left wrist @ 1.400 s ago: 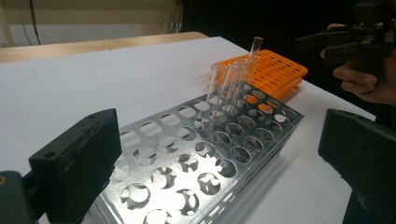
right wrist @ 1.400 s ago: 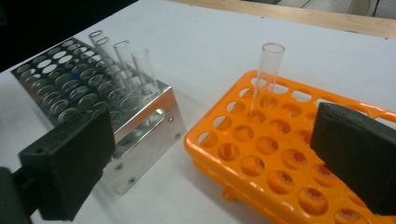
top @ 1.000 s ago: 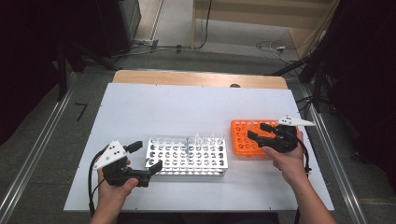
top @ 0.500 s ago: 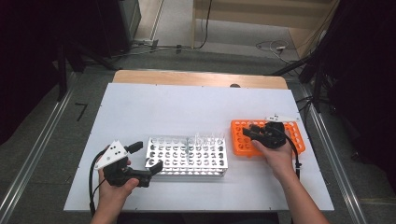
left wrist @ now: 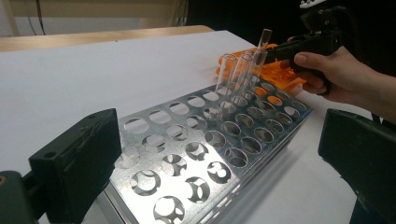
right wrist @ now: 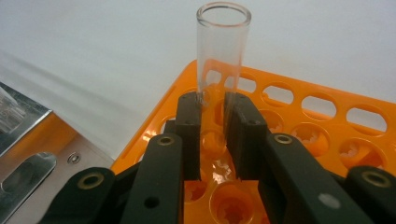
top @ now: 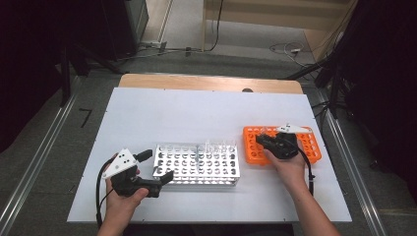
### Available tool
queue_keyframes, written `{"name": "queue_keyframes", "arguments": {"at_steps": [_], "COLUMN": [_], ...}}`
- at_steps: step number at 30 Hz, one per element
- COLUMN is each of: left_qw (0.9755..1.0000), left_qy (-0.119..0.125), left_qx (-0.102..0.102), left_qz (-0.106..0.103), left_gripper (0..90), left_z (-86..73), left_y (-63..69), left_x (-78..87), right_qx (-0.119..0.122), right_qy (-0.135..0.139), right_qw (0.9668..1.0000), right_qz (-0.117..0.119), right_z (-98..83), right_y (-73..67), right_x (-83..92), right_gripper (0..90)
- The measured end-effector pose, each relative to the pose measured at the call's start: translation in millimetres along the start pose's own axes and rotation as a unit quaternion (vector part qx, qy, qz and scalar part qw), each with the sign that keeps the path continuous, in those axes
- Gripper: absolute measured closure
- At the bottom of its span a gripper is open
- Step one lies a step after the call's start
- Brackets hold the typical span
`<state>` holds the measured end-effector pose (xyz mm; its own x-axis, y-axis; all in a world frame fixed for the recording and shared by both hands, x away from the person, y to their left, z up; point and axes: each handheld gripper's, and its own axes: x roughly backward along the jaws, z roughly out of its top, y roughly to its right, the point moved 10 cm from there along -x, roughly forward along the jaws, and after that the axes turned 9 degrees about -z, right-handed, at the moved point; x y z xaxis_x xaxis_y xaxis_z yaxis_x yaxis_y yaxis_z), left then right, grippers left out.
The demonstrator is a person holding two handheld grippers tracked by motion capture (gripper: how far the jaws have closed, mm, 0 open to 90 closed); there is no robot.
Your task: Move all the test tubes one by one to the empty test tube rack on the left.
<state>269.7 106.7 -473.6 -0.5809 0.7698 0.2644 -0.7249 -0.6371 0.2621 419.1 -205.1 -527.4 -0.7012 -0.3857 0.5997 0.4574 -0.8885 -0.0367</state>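
Test tube (right wrist: 222, 51) lower end hidden from me behind right gripper (right wrist: 214, 109) pads. Left gripper (left wrist: 224, 154) jaw bodies cut by frame edge. Metal rack (left wrist: 205, 154) near corner cropped at bottom.

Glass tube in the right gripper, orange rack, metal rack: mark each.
glass tube (right wrist: 223, 51), right gripper view, upper wall.
orange rack (top: 312, 146), high view, right edge.
metal rack (top: 193, 167), high view, top plate.

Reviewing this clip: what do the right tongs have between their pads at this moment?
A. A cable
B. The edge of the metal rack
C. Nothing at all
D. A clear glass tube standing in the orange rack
D: in the right gripper view the right tongs are shut on the clear tube, which stands upright over the orange rack.
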Motion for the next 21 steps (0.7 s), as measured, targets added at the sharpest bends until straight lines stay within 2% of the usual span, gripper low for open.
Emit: {"name": "queue_keyframes", "arguments": {"at_steps": [5,21], "left_qw": [1.0,1.0], "left_qy": [-0.001,-0.003], "left_qx": [-0.002,-0.006], "left_qz": [-0.002,-0.004], "left_gripper": [0.0,0.0], "left_z": [0.0,0.5], "left_y": [1.4,4.4], "left_x": [-0.8,-3.5], "right_qx": [-0.004,-0.005], "right_qy": [0.008,0.048], "right_qw": [1.0,0.9986], "right_qz": [0.002,0.021], "right_z": [1.5,18.4], "right_y": [1.2,1.9], "right_x": [3.2,34.0], "right_gripper": [73.9,73.9]}}
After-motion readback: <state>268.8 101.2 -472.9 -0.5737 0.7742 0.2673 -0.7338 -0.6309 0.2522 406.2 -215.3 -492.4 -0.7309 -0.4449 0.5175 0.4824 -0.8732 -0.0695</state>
